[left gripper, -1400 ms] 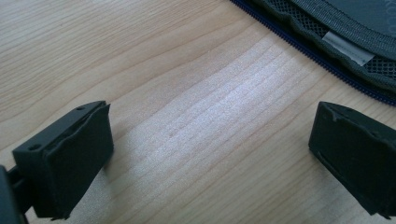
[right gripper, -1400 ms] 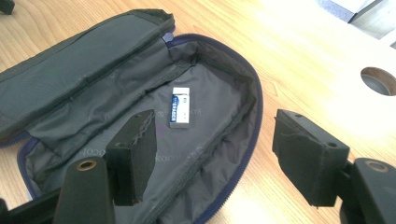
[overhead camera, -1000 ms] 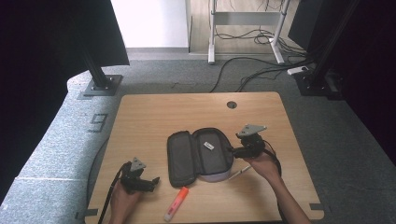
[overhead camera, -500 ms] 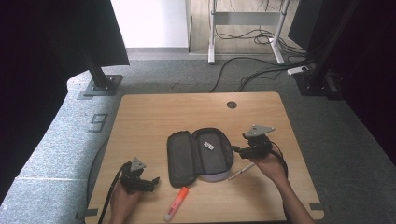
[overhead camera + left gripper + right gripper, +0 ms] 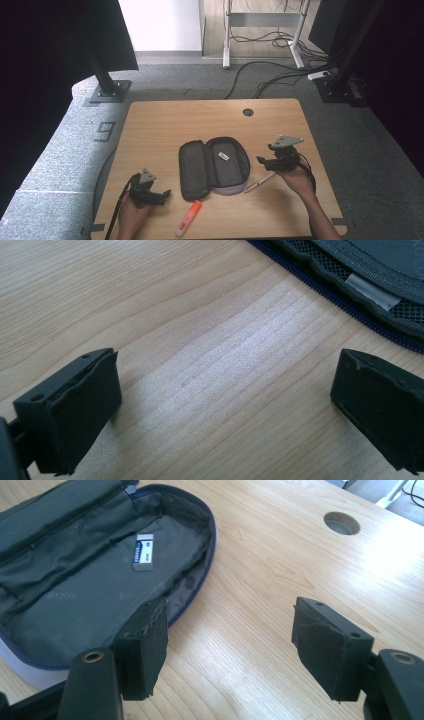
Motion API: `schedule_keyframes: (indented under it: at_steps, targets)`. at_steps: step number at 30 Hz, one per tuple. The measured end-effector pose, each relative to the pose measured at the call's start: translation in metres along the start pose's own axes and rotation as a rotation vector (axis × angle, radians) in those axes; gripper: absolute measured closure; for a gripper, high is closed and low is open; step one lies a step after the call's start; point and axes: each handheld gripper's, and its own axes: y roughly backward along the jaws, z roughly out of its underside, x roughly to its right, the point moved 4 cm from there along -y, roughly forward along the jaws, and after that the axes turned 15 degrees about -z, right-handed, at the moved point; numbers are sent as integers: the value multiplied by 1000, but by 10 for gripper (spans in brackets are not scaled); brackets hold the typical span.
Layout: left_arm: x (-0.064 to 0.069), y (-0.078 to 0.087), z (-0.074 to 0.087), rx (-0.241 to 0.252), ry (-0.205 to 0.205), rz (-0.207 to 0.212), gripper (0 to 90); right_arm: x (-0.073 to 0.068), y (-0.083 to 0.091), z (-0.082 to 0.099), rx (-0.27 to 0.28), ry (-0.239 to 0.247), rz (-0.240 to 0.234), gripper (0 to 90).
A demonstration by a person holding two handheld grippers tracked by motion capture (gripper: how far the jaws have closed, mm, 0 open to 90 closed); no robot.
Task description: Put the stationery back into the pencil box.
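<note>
Both grippers have their jaws spread apart on nothing: the left gripper (image 5: 159, 195) sits low over bare table (image 5: 165, 125) beside the open pencil case (image 5: 212, 165), the right gripper (image 5: 269, 161) just past its other edge. Inside the case lies a white eraser (image 5: 143, 552); its blue print is too small to read. An orange highlighter (image 5: 188, 218) lies near the front edge, a pen (image 5: 259, 183) beside the case, and a "9" (image 5: 104, 132) marks the floor.

Bare wooden tabletop (image 5: 200, 117) is lying open across the far half, broken by one round cable hole (image 5: 248, 112). The unzipped black fabric pencil case (image 5: 212, 167) is occupying the centre. An orange highlighter pen (image 5: 188, 218) and a slim silver pen (image 5: 260, 182) are lying just beside its near edge, narrowing passage there.
</note>
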Motion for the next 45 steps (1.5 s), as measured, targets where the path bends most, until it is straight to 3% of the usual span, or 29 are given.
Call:
schedule_keyframes:
  at_steps: [13,35,45]
  targets:
    - [0,0,0,0,0,0,0,3,3,15,-1,-10,-1,303]
    - [0,0,0,0,0,0,0,0,-9,56,-12,-51,-59,304]
    - [0,0,0,0,0,0,0,-7,-9,69,-13,-44,-99,308]
